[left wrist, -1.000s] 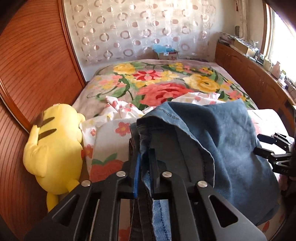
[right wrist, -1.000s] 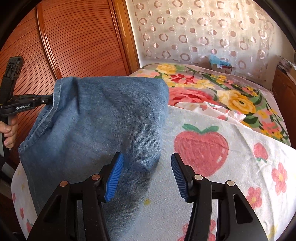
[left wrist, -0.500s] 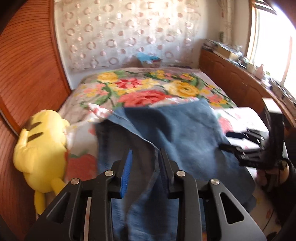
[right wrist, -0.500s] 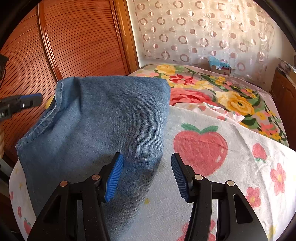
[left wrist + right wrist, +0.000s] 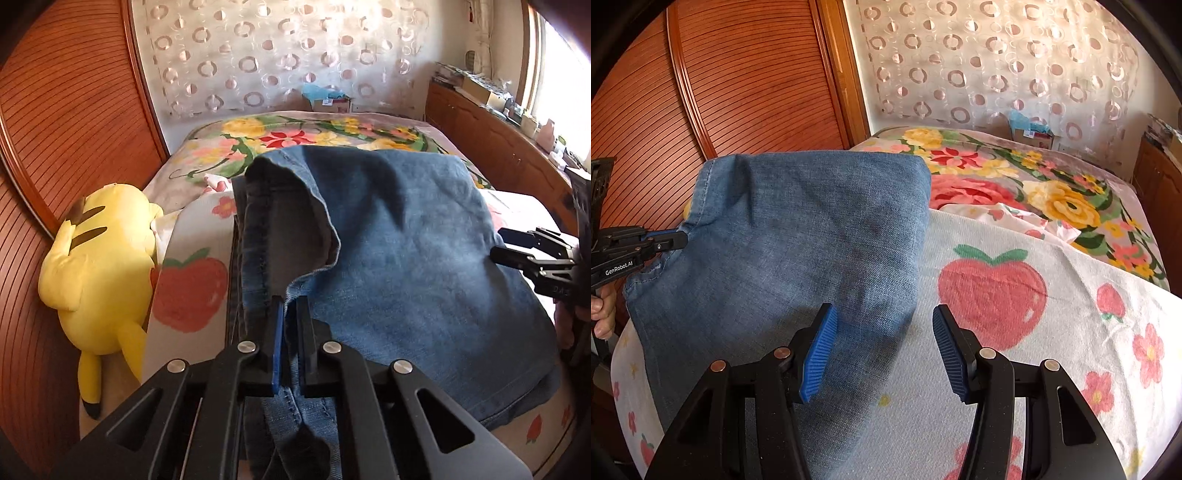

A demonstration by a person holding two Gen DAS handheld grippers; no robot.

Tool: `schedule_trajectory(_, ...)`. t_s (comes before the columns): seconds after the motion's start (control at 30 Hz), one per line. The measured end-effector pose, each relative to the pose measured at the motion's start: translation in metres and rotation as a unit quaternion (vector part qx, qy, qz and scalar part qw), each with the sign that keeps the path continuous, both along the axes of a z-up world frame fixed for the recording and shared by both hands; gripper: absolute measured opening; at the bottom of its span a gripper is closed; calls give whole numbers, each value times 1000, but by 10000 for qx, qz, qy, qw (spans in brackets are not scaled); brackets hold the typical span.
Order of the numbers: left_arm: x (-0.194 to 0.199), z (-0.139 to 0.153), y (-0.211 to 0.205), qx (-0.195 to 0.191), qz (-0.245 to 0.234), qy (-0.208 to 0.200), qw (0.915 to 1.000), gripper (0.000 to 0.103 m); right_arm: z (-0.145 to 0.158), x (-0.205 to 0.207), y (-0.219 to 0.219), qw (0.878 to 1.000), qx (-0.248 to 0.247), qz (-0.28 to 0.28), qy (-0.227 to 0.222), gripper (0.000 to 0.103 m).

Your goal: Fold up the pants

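Blue denim pants (image 5: 399, 258) lie folded on the strawberry-print sheet (image 5: 192, 288) of a bed. My left gripper (image 5: 290, 306) is shut on the pants' hem edge at their left side. In the right wrist view the left gripper (image 5: 679, 238) pinches that edge of the pants (image 5: 798, 236). My right gripper (image 5: 882, 332) is open and empty, just above the pants' near right corner; it also shows in the left wrist view (image 5: 506, 243) at the pants' right edge.
A yellow plush toy (image 5: 99, 258) lies at the bed's left edge against the wooden slatted wardrobe (image 5: 66, 122). A floral blanket (image 5: 1015, 177) covers the far bed. A wooden cabinet (image 5: 498, 147) runs along the right wall.
My left gripper let go of the hem half a second ago and has shut on the edge again. The pants have settled flatter. The right gripper stayed open.
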State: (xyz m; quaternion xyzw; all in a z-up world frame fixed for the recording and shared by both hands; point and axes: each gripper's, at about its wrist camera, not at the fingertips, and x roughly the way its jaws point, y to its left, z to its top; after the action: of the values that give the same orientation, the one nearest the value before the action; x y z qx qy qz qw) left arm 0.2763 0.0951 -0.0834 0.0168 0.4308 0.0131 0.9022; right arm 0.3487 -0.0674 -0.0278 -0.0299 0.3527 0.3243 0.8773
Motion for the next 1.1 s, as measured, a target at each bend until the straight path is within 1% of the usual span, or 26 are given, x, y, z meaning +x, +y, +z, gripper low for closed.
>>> schedule_trajectory(0.13, -1, 1, 8, -97, 124, -79, 9998, 8, 1, -1, 0, 10000, -13, 2, -48, 56)
schedule_trajectory(0.23, 1, -4, 19, -1, 337, -60, 9994, 8, 0, -2, 0, 10000, -39, 9, -67, 56)
schedule_trajectory(0.3, -1, -4, 25, -71, 421, -11, 9991, 8, 0, -4, -1, 9999, -49, 20, -85, 56)
schedule_trajectory(0.43, -11, 8, 21, -81, 306, -219, 9993, 8, 5, -5, -2, 9998, -114, 31, -155, 56)
schedule_trajectory(0.5, -15, 16, 17, -190, 214, -294, 9992, 9, 11, -8, -3, 9997, -119, 32, -218, 56)
schedule_trajectory(0.53, -17, 21, 13, -232, 150, -337, 9991, 17, 15, -11, -4, 9996, -123, 42, -249, 56)
schedule_trajectory(0.57, -18, 23, 11, -242, 104, -369, 9990, 27, 19, -13, -5, 9995, -130, 38, -287, 56)
schedule_trajectory(0.6, -20, 27, 7, -212, 66, -399, 9990, 32, 22, -17, -7, 9994, -134, 33, -323, 56)
schedule_trajectory(0.63, -20, 28, 5, -184, 50, -415, 9990, 42, 26, -21, -9, 9993, -136, 23, -355, 56)
schedule_trajectory(0.67, -22, 32, 0, -202, -14, -458, 9987, 47, 29, -25, -11, 9992, -133, 16, -372, 56)
schedule_trajectory(0.73, -25, 36, -8, -305, -167, -504, 9981, 50, 34, -34, -16, 9992, -140, -7, -376, 56)
schedule_trajectory(0.87, -31, 40, -23, -327, -363, -631, 9968, 73, 42, -56, -27, 9989, -155, -65, -431, 56)
schedule_trajectory(0.97, -35, 38, -32, -450, -495, -638, 9957, 75, 43, -71, -37, 9992, -91, -146, -348, 56)
schedule_trajectory(1.1, -42, 31, -46, -453, -628, -606, 9952, 75, 37, -92, -45, 9995, -88, -189, -255, 56)
